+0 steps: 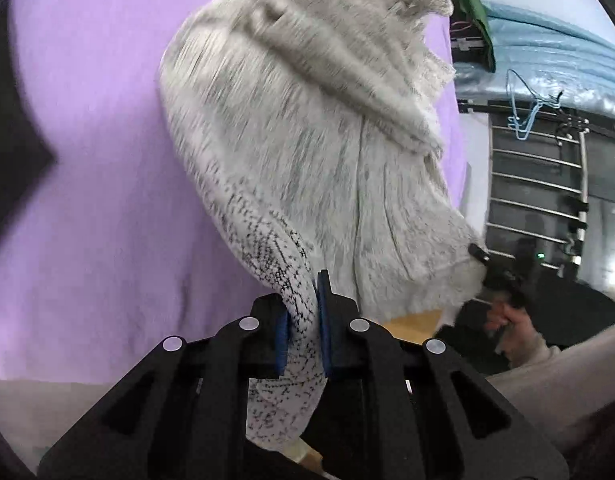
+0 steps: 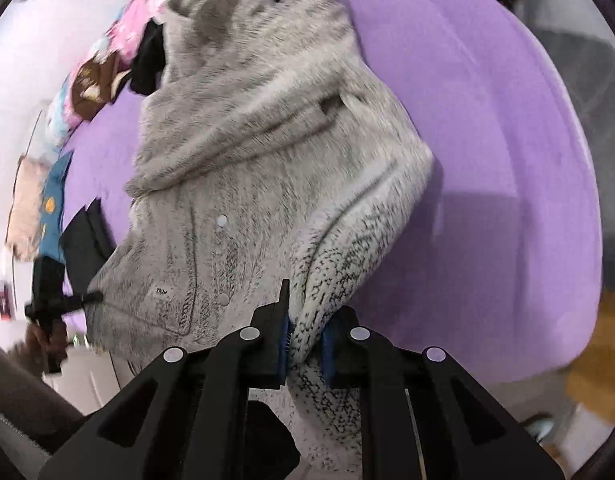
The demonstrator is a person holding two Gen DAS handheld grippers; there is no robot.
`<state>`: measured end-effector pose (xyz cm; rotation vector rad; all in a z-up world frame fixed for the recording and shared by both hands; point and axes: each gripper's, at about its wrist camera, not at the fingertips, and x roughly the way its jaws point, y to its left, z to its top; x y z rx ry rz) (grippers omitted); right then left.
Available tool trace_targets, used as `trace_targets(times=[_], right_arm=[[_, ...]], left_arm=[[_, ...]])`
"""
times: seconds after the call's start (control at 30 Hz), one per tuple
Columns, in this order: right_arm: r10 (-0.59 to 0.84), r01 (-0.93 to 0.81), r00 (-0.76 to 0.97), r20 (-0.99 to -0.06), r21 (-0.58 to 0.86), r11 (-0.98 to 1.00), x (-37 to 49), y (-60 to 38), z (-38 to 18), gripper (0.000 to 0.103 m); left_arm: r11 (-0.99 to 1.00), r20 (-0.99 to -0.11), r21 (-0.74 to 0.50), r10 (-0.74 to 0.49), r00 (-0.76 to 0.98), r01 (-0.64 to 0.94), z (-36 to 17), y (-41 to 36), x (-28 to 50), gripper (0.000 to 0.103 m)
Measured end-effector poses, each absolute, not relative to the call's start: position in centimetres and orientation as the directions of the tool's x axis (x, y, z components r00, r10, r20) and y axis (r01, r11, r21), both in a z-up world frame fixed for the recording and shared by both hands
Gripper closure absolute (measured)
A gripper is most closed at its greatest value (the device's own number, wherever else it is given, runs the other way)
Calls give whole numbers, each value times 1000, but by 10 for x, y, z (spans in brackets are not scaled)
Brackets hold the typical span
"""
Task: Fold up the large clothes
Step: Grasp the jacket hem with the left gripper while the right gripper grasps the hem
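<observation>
A fuzzy grey-white cardigan [image 1: 307,152] with snap buttons hangs lifted above a purple sheet [image 1: 91,160]. My left gripper [image 1: 303,320] is shut on one speckled knit edge of the cardigan, which runs between its blue pads [image 1: 325,344]. In the right wrist view the same cardigan [image 2: 259,152] drapes down over the purple sheet [image 2: 487,152], and my right gripper [image 2: 305,336] is shut on another speckled edge of it. The other gripper [image 1: 481,256] shows at the cardigan's far corner, with a hand [image 1: 511,328] behind it. In the right wrist view the opposite gripper [image 2: 67,300] appears at the left.
A pile of pink, brown and black clothes [image 2: 119,48] lies at the far end of the sheet. A metal rack [image 1: 535,184] with a blue hanger [image 1: 525,108] stands to the right of the bed. A blue garment [image 2: 53,208] lies at the left.
</observation>
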<state>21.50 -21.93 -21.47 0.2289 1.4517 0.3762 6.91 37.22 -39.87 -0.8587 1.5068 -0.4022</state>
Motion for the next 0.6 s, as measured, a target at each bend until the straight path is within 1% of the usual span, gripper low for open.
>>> trace_targets(times=[0.1,0.23,0.43,0.6], right_arm=[[433,-194,89,-897,411,891,243,-212,-192,92],[501,-248,125,-856,462,851,287,-211,-166,92],[548,-274,177,-818,493,825,334,-215,-145,92],[565,-230,221,-794,521,822,364,-232,-142,92]], left_arm=[[663,-707,-698,-698,115,-272,-373,373,93,92],[666,-715,-697,-677,174,-266,-339,378,127,92],[612,-687,-726,-664,293,-315,-304,400,170,92],[557,-659,-752,-658,365,-354,-296,424,210,92]])
